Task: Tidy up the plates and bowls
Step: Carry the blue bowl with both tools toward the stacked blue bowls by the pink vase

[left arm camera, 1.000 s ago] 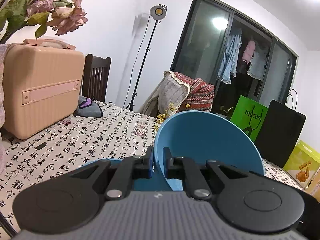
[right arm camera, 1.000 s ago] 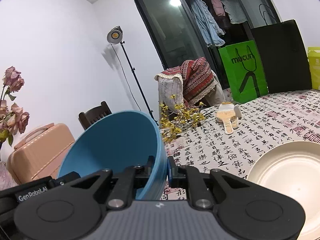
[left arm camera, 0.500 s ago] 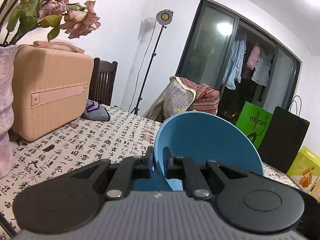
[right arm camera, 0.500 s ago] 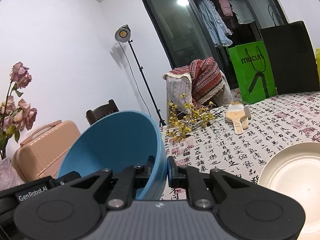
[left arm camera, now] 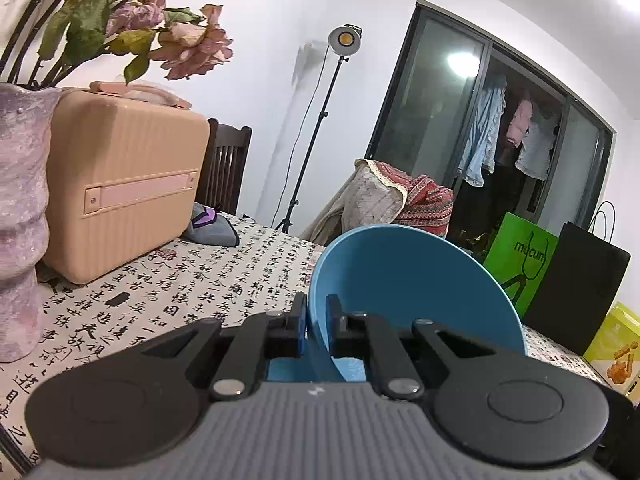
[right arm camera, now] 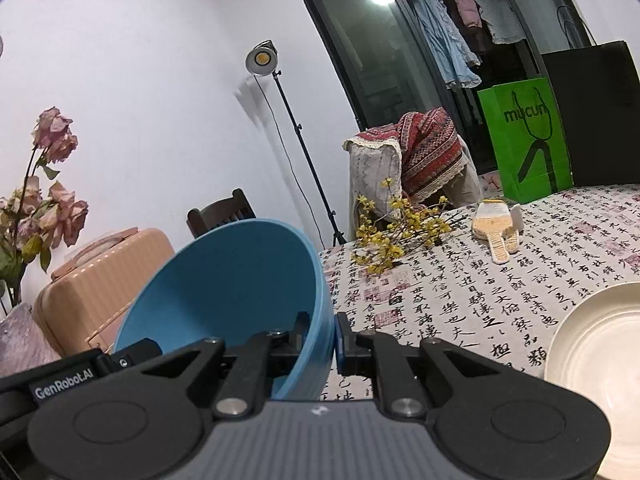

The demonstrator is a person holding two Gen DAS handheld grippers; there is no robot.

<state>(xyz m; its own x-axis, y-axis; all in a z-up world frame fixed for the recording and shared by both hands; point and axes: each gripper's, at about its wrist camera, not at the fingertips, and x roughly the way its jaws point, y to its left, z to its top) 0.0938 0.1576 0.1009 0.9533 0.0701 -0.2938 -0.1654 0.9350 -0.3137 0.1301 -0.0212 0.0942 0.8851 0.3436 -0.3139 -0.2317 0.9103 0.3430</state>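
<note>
A blue bowl [left arm camera: 412, 280] hangs tilted above the table, carried between both grippers. My left gripper [left arm camera: 316, 308] is shut on the bowl's left rim, one finger inside and one outside. In the right wrist view the same blue bowl [right arm camera: 232, 284] fills the lower left. My right gripper [right arm camera: 326, 328] is shut on its right rim. The left gripper's black housing [right arm camera: 64, 380] shows beside the bowl. A cream plate [right arm camera: 592, 360] lies flat on the table at the lower right, apart from the bowl. More blue shows under the left fingers; I cannot tell what it is.
The table [right arm camera: 460, 300] wears a cloth printed with black characters. A peach suitcase [left arm camera: 124, 184] and a purple vase [left arm camera: 20, 216] of dried roses stand at the left. Yellow flower sprigs [right arm camera: 396, 228], a small woven figure [right arm camera: 496, 228], and green [right arm camera: 528, 140] and black bags line the far side.
Both views have drifted so the background sits a little further right. The purple vase has come into the left view's edge. Both grips on the bowl are unchanged.
</note>
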